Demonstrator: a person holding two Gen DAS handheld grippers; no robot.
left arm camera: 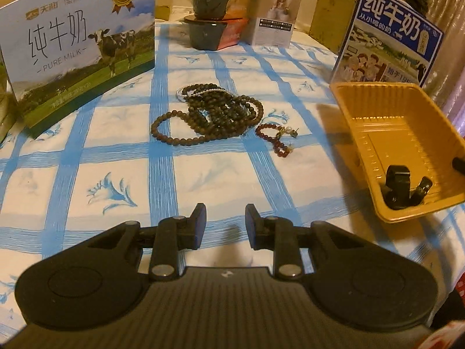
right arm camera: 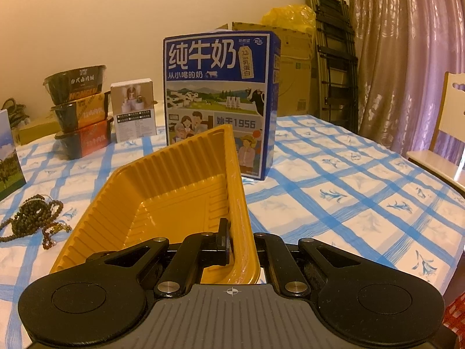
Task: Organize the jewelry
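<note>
Two tools: left tool (left arm camera: 225, 226) hovers low over the desk (left arm camera: 203, 174) with its fingers apart and nothing between them; right tool (right arm camera: 242, 244) is clamped on the side wall of the yellow tray (right arm camera: 162, 192), one finger inside, one outside.
Jewelry: the dark bead necklaces (left arm camera: 215, 110) lie in a tangled heap on the checked cloth ahead of the left tool; a red bead bracelet (left arm camera: 276, 138) lies just beside them, toward the tray.
Tray position: right of the beads, apart from them, in front of the blue milk carton (right arm camera: 221, 101); it looks tilted, but I cannot tell if it is lifted.
Handling: strands likely limp and light, round beads apt to slip and snag one another; best pinched across a bunched section, not a single loop. Tray is thin plastic and probably flexes.
Hard to make out: how many strands are in the heap, and a small pale-tipped piece by the bracelet, possibly an earring.
</note>
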